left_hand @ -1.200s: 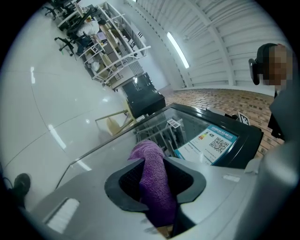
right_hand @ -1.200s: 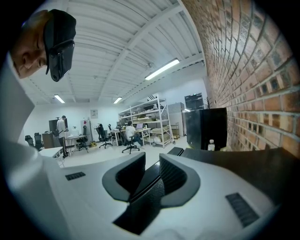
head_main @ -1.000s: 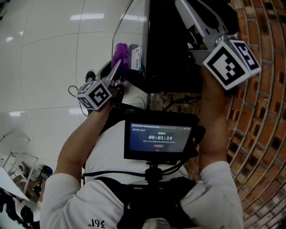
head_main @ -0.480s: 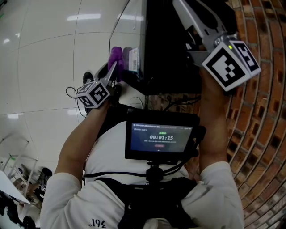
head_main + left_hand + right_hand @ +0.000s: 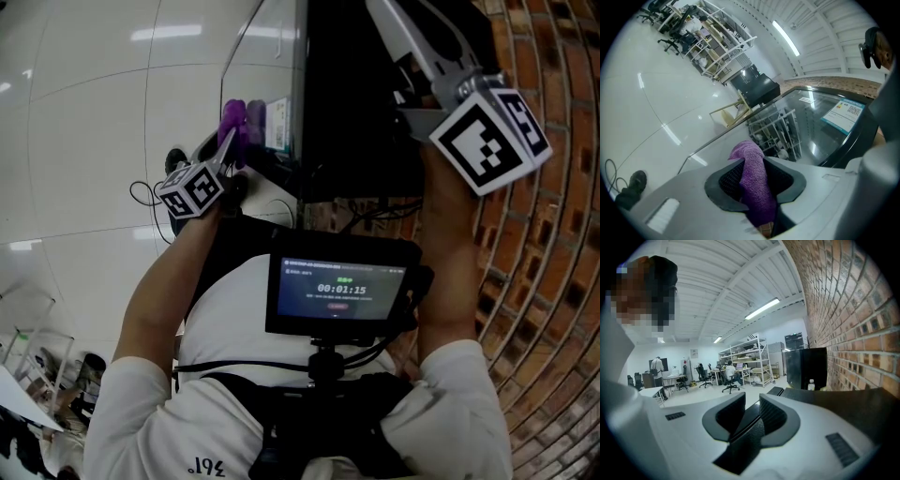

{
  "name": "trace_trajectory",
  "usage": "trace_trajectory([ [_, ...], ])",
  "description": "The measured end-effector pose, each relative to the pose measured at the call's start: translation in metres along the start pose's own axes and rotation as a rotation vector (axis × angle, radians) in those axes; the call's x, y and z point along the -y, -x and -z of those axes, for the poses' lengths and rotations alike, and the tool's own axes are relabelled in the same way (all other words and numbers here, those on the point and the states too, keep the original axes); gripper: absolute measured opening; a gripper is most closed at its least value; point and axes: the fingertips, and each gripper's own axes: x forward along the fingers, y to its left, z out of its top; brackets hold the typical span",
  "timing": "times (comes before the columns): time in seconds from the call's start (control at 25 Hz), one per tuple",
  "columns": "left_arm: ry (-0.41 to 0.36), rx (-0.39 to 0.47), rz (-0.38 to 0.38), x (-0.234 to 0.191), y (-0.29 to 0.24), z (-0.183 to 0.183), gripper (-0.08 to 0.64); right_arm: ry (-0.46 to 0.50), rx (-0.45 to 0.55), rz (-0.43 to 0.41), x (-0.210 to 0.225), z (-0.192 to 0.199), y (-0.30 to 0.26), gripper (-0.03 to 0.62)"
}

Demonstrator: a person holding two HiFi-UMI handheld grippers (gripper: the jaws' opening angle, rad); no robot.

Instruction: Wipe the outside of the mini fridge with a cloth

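The black mini fridge stands against the brick wall, its glass front facing left in the head view. My left gripper is shut on a purple cloth and holds it against the glass near a white and blue label. In the left gripper view the cloth sticks up between the jaws of that gripper, with the glass just beyond. My right gripper lies over the fridge's top. In the right gripper view its jaws close on the top's black edge.
A brick wall runs along the right. A small screen hangs on the person's chest rig. A cable and a dark object lie on the glossy white floor left of the fridge. Shelves and office chairs stand far off.
My left gripper has sunk lower along the fridge's glass front with the purple cloth still in it. The right gripper has stayed where it was.
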Motion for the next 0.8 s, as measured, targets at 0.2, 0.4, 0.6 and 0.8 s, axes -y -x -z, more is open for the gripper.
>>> trace_trajectory([
  [0.2, -0.021, -0.037, -0.029, -0.02, -0.008, 0.011, 0.118, -0.004, 0.001, 0.003, 0.003, 0.003, 0.0, 0.083],
  [0.4, -0.037, -0.079, -0.04, -0.034, -0.015, 0.023, 0.118, -0.006, -0.004, 0.002, 0.005, 0.007, -0.001, 0.083],
  [0.6, -0.049, -0.111, -0.07, -0.053, -0.022, 0.032, 0.118, -0.008, -0.004, 0.002, 0.006, 0.006, -0.001, 0.083],
  [0.8, -0.049, -0.151, -0.116, -0.071, -0.027, 0.042, 0.118, -0.009, -0.001, 0.002, 0.005, 0.005, -0.001, 0.083],
])
